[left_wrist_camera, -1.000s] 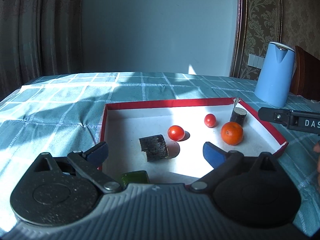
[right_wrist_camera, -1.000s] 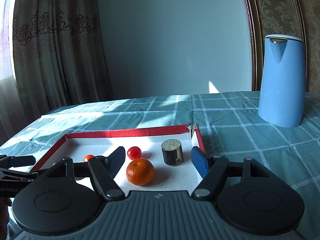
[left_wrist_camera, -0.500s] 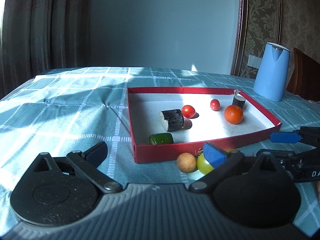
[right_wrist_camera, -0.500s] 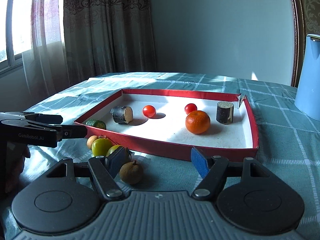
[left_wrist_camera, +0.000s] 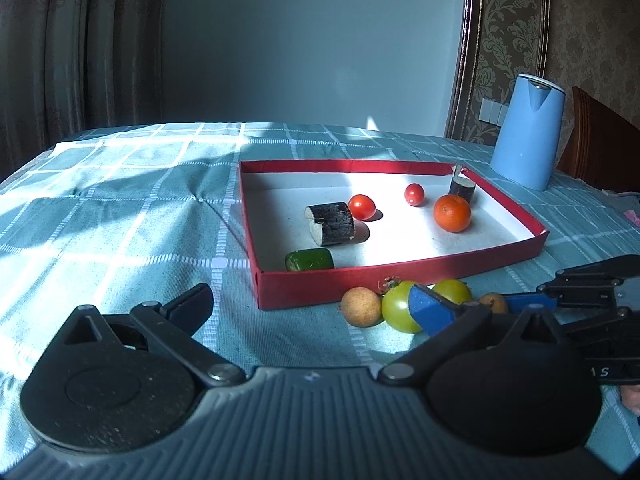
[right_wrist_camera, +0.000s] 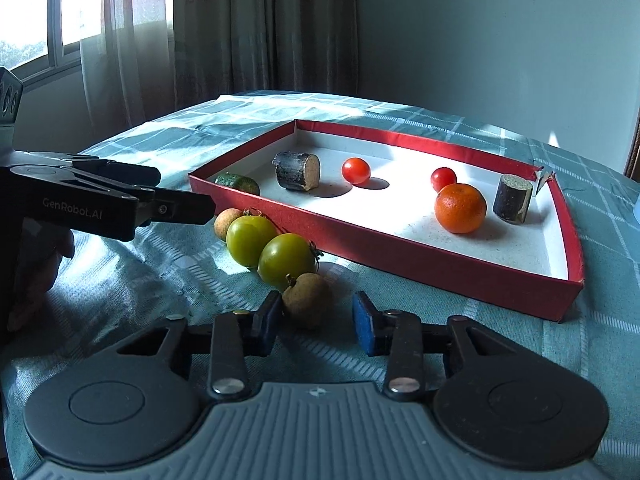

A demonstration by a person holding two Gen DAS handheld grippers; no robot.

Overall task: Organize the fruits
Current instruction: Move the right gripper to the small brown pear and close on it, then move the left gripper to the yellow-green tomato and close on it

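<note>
The right tongs (right_wrist_camera: 316, 320) are held low over the tabletop (right_wrist_camera: 440, 320), near its front edge, with the jaws closing around a brown longan (right_wrist_camera: 307, 300). The left blue pad (right_wrist_camera: 269, 318) is touching the fruit, while a narrow gap is still seen between the fruit and the right pad (right_wrist_camera: 363, 330), so it is not yet gripped.

The left tongs (left_wrist_camera: 308, 300) are held released and wide apart, with nothing between the jaws. They are pointed at the near left corner of a red box (right_wrist_camera: 400, 256).

Just beyond the longan, two green tomatoes (right_wrist_camera: 286, 264) (right_wrist_camera: 250, 240) are lined up touching each other. A second longan (right_wrist_camera: 227, 222) is found behind them, close to the box's front wall. All four fruits lie on the checked teal cloth outside the box.

Inside the box an orange (right_wrist_camera: 460, 208) is placed toward the right side, with a cherry tomato (right_wrist_camera: 443, 178) just behind it and an upright dark cylinder (right_wrist_camera: 512, 198) near the far right corner. A second cherry tomato (right_wrist_camera: 356, 171) is seen mid-box beside a dark cylinder lying on its side (right_wrist_camera: 298, 171). A green cucumber piece (right_wrist_camera: 236, 182) is tucked into the near left corner.

A blue kettle (left_wrist_camera: 528, 132) is set near the tabletop's far right edge.
</note>
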